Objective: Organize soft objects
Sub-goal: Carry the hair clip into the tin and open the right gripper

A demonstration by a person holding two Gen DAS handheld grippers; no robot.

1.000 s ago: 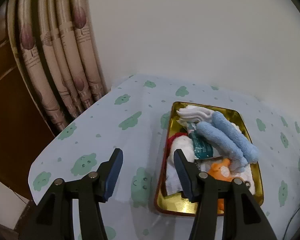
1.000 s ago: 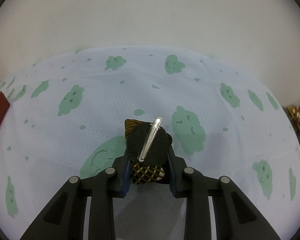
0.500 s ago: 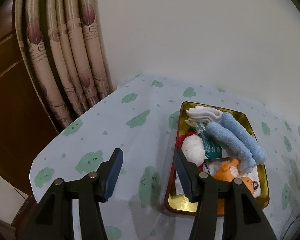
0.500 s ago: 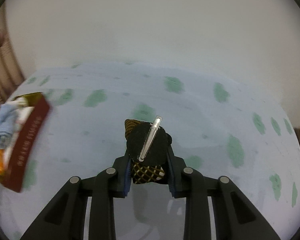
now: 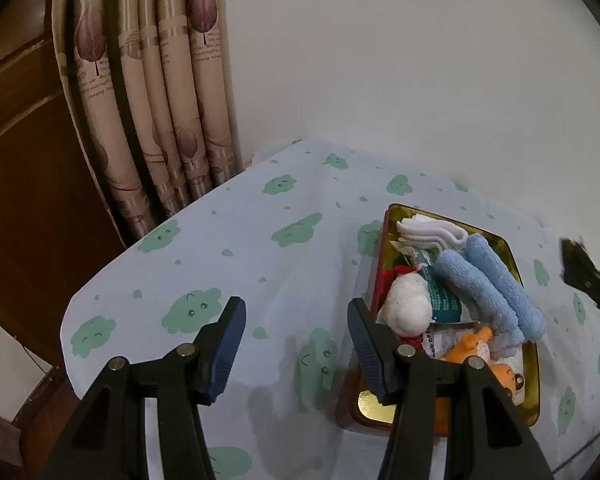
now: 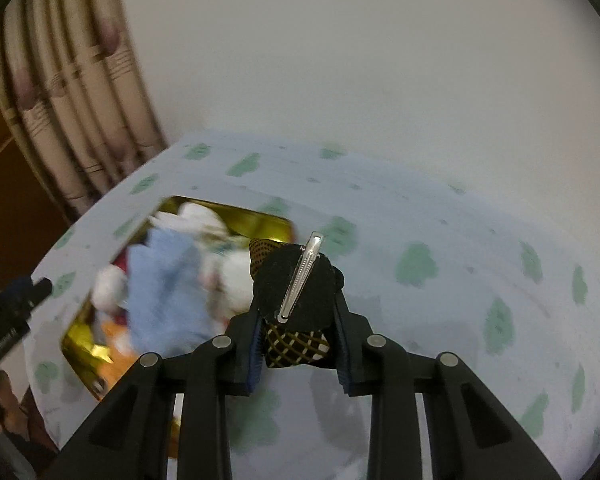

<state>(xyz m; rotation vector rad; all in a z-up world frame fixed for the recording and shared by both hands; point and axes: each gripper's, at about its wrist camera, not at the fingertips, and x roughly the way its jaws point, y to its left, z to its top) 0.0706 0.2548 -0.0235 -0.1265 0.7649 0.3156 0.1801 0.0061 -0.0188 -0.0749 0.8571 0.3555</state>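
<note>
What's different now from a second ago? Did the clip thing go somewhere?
The right gripper, still shut on the black hair clip, has swung across the cloud-print tablecloth to the gold tin of soft things, which a second ago showed only at its view's edge. The left gripper stays open and empty beside the tin. Nothing in the tin moved.

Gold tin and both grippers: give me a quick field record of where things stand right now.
right gripper: shut on black hair clip bow, above the tablecloth
left gripper: open, nothing between its pads, beside the tin
gold tin: on the tablecloth, packed full
tin contents: rolled blue towels, white cloths, white pouch, orange toy
backdrop: curtain, wall
</note>
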